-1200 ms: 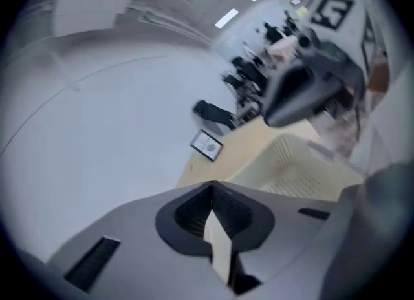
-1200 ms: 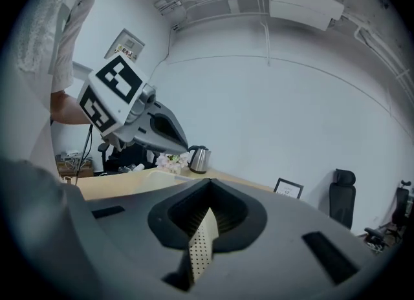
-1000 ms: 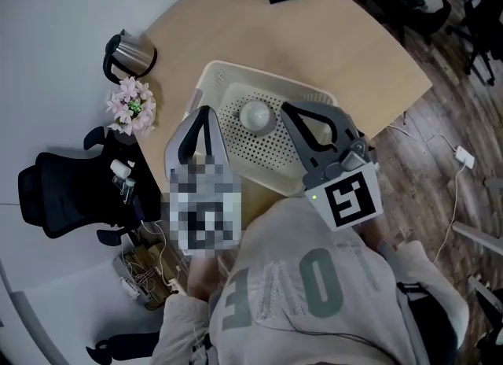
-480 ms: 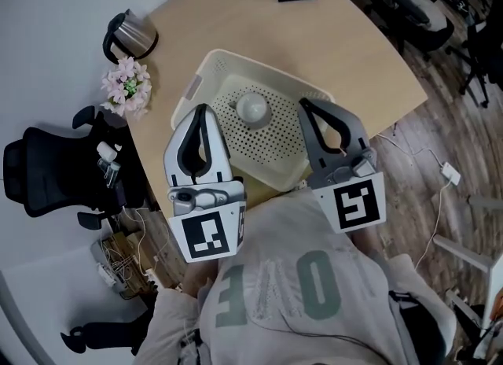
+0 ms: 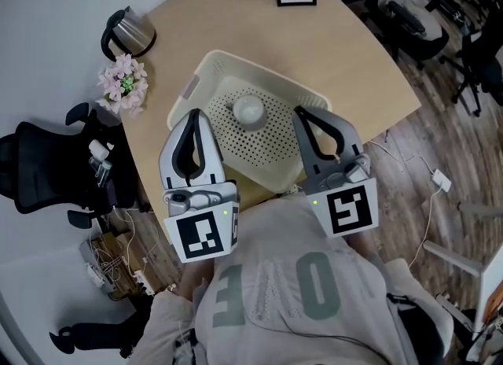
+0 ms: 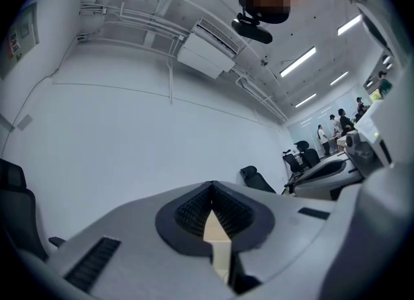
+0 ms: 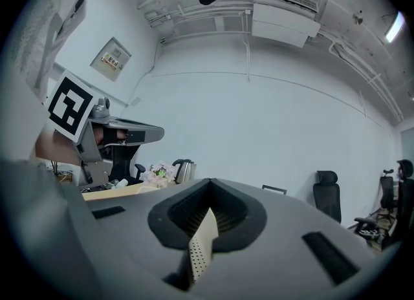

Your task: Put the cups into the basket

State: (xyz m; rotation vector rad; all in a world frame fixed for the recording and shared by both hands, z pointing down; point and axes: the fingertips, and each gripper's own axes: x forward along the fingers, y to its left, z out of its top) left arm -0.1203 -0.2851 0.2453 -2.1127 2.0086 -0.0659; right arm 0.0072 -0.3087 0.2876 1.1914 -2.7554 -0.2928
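Table (image 5: 236, 33) holds the basket (image 5: 267, 79) with one cup (image 5: 248, 108) inside; I'd lift the left gripper (image 5: 198, 112) and right gripper (image 5: 298, 110), jaws pressed together, clear of its rim.

The kettle (image 5: 128, 33) stands near pink flowers (image 5: 122, 82).
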